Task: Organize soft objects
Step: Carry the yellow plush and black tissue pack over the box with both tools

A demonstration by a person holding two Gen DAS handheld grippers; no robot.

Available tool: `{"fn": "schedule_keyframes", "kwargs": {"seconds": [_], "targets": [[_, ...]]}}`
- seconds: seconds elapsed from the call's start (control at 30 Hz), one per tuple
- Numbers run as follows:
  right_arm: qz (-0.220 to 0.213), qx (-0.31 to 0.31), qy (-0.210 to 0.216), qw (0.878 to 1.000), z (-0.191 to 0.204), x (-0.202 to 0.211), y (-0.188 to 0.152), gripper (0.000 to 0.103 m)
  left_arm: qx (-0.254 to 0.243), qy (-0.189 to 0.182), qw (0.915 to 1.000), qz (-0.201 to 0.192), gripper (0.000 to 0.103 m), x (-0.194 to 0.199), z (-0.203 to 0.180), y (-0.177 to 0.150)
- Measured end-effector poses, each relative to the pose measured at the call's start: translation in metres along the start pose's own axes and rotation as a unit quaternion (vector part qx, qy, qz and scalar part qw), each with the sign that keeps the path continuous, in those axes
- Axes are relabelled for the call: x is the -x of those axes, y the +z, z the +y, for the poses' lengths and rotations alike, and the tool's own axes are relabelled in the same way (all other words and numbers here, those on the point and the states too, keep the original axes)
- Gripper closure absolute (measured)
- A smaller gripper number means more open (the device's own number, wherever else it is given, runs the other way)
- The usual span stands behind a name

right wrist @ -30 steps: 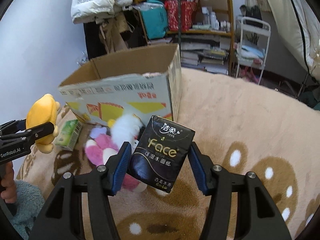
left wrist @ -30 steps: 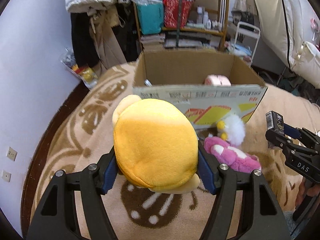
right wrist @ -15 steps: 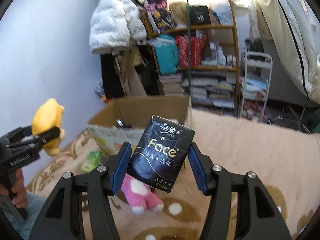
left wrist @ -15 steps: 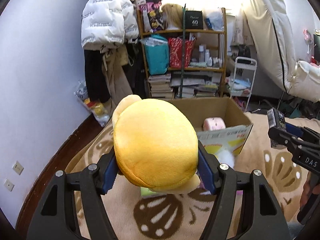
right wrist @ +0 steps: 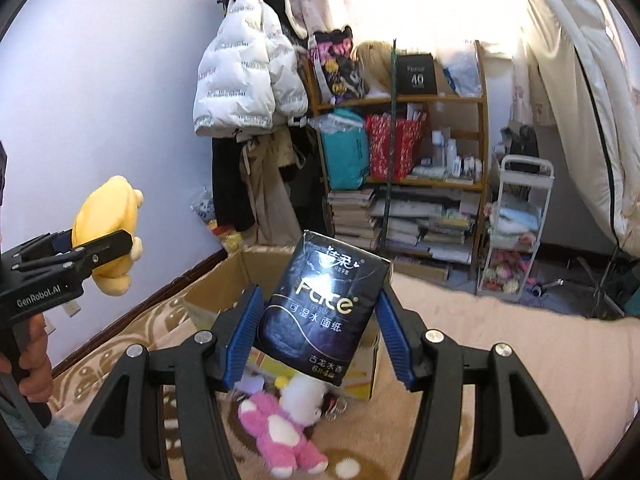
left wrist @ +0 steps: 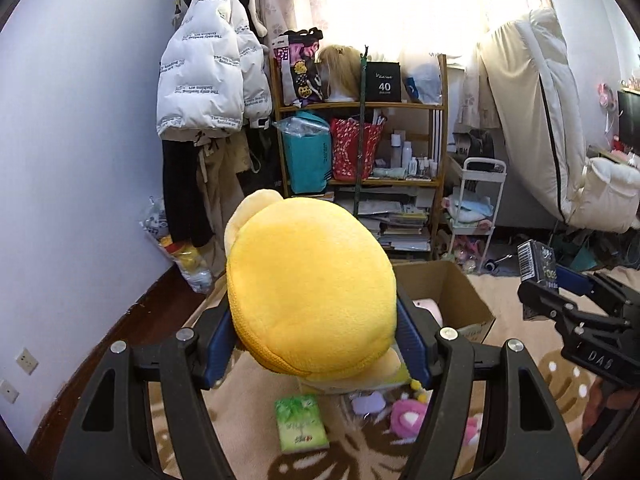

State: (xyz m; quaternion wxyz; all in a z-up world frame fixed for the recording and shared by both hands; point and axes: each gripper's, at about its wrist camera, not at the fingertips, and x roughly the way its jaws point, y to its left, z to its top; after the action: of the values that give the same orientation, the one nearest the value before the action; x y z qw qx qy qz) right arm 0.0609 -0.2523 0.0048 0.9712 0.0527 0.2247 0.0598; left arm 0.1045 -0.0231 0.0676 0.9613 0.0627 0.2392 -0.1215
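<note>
My left gripper is shut on a yellow plush toy and holds it high above the rug; it also shows in the right wrist view. My right gripper is shut on a black tissue pack, also raised; the pack shows in the left wrist view. An open cardboard box stands on the rug ahead, with a pink item inside. A pink and white plush and a green tissue pack lie on the rug in front of the box.
A beige patterned rug covers the floor. A bamboo shelf full of bags and books stands at the back, with a white jacket hanging to its left and a white trolley to its right. A blue wall is on the left.
Both grippers have risen well above the rug with their loads; the box and the floor items now sit lower in both views.
</note>
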Motion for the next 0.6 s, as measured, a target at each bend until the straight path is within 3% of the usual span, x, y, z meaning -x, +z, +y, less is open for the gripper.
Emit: {"fn": "schedule_keyframes", "kwargs": {"seconds": [0.6], "targets": [[-0.044,0.024,-0.015,0.999,0.010,-0.034,0.045,0.042,-0.006,0.014,0.9989,-0.044,0.033,-0.026,-0.004,0.030]]}}
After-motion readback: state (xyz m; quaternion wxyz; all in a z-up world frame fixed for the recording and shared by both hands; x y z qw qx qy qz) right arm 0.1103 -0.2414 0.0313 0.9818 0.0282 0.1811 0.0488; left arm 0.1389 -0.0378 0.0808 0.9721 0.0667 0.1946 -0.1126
